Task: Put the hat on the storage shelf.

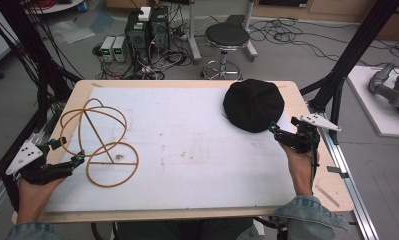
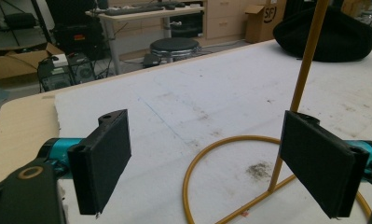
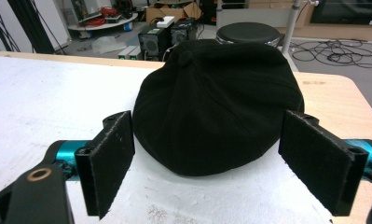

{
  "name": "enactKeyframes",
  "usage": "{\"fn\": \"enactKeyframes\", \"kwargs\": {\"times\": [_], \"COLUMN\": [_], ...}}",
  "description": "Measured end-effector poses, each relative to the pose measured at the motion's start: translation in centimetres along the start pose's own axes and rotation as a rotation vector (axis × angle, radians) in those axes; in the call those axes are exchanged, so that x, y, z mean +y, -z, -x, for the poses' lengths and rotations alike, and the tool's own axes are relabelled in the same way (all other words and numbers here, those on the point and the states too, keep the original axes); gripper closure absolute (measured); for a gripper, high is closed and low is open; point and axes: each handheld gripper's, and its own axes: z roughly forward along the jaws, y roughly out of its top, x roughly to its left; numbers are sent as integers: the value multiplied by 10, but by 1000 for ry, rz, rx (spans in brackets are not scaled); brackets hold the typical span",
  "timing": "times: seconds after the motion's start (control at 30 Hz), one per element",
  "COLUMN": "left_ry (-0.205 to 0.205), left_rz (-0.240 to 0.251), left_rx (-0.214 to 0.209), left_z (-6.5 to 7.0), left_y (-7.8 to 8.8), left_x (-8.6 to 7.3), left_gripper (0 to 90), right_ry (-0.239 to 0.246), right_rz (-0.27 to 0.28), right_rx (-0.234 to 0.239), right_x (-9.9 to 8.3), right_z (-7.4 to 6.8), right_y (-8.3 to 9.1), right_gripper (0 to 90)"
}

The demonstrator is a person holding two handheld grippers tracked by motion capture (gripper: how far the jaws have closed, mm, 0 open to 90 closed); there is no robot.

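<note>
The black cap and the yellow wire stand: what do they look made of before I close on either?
The black cap looks like soft matte fabric, perhaps wool or felt: stitched panels, no shine, a sagging edge. The yellow wire stand looks like thin rigid rod, likely coated metal: smooth, slightly glossy, holding clean hoops and a straight upright. Exact material is uncertain.

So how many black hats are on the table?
1. The black hat lies at the table's far right, just ahead of the open right gripper. Nothing on the table could hide another.
</note>
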Motion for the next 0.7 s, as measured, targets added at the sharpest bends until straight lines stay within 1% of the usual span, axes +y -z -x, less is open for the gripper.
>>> {"fn": "enactKeyframes", "kwargs": {"times": [0.23,0.37,0.57,0.63,0.7], "left_ry": [-6,-3,0,1,-1], "left_rz": [-8,-4,-6,-9,-11], "left_rx": [-5,-3,-2,1,1], "left_z": [1,0,0,0,0], "left_y": [-2,0,0,0,0], "left_x": [0,-1,-2,-3,-3], "left_gripper": [170,170,170,171,171], "right_ry": [3,-1,8,5,14], "right_rz": [2,15,28,28,29], "right_rx": [3,-3,-1,5,24], "right_x": [0,0,2,4,5], "right_z": [0,0,-2,-3,-3], "right_y": [0,1,0,-2,-4], "right_gripper": [181,181,181,181,187]}}
